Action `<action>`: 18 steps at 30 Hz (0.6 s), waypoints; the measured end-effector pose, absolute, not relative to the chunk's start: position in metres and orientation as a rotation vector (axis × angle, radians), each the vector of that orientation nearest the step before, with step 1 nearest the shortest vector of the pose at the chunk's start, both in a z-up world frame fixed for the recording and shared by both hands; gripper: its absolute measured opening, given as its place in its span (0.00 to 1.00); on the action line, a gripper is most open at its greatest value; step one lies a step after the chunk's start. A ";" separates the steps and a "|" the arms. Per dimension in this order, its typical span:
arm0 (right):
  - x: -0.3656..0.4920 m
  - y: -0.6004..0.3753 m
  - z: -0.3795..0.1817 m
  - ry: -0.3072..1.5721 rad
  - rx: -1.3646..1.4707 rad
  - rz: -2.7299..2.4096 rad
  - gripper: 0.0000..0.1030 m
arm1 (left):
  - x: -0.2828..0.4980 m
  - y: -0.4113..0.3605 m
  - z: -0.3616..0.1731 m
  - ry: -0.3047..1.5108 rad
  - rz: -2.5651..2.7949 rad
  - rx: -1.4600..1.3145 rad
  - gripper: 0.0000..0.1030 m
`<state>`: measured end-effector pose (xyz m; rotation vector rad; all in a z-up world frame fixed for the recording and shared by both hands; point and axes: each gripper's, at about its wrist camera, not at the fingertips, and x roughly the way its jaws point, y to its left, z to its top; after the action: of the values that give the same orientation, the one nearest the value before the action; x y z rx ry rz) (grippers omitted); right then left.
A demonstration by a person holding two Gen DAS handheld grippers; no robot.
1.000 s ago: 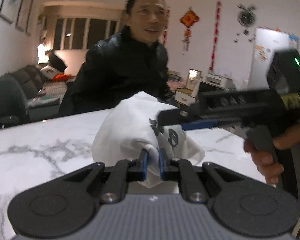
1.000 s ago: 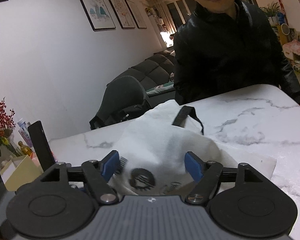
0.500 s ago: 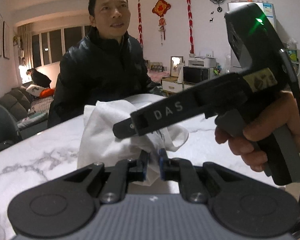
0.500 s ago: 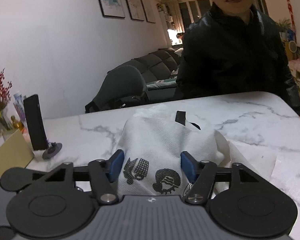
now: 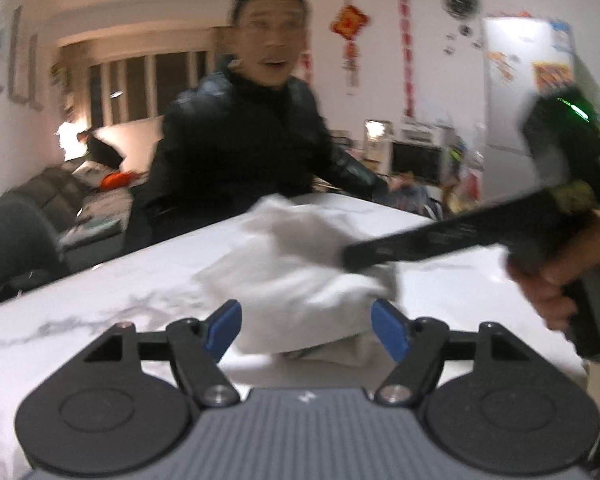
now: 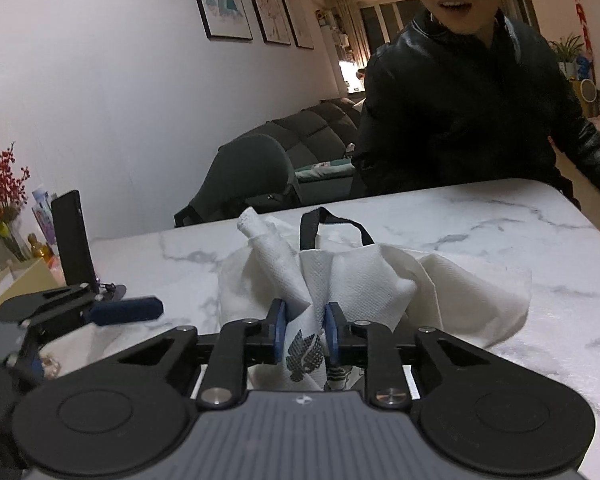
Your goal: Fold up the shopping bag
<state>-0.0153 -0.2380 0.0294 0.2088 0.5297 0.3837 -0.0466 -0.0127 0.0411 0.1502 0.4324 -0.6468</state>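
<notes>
my right tool [image 6: 305,334] has its blue pads pressed together on a bunched fold of the white shopping bag [image 6: 384,280], pinching the cloth just above a dark printed motif. my left tool [image 5: 305,330] is spread wide, its blue pads standing either side of the near end of the crumpled bag [image 5: 300,272] without touching it that i can see; this view is blurred. in the right wrist view the left tool [image 6: 120,312] shows at the left, one blue pad pointing toward the bag. in the left wrist view the right tool's black body reaches in from the right over the bag, gripped by a hand [image 5: 564,276].

the bag lies in a loose heap on the white marble table [image 6: 500,216], toward my near edge, its black strap handle [image 6: 328,224] looping up at the far side. a person in a black jacket [image 6: 460,112] stands at the far edge. a dark phone on a stand [image 6: 74,240] is upright near the table's left edge.
</notes>
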 end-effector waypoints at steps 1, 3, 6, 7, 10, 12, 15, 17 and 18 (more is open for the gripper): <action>-0.017 -0.239 0.030 0.526 0.212 0.389 0.20 | -0.042 -0.006 0.041 0.445 -0.636 0.117 0.69; -0.019 -0.241 0.032 0.516 0.218 0.404 0.19 | -0.031 0.003 0.040 0.474 -0.622 0.051 0.70; -0.024 -0.244 0.035 0.499 0.219 0.423 0.19 | -0.012 0.013 0.035 0.511 -0.621 -0.020 0.71; -0.026 -0.245 0.037 0.496 0.223 0.430 0.19 | -0.006 0.017 0.033 0.519 -0.620 -0.041 0.71; -0.028 -0.245 0.042 0.487 0.231 0.453 0.19 | 0.012 0.029 0.029 0.530 -0.629 -0.122 0.72; -0.028 -0.243 0.045 0.480 0.225 0.461 0.19 | 0.015 0.034 0.028 0.532 -0.640 -0.170 0.71; -0.027 -0.241 0.047 0.480 0.229 0.464 0.19 | 0.024 0.042 0.027 0.549 -0.653 -0.217 0.63; -0.026 -0.240 0.047 0.481 0.236 0.463 0.19 | 0.031 0.046 0.026 0.559 -0.654 -0.234 0.53; -0.025 -0.239 0.046 0.484 0.237 0.462 0.19 | 0.032 0.048 0.025 0.562 -0.654 -0.243 0.44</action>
<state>-0.0250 -0.2391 0.0463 0.2369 0.4838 0.4616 0.0321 0.0476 0.0249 -0.2425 0.5625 -0.6541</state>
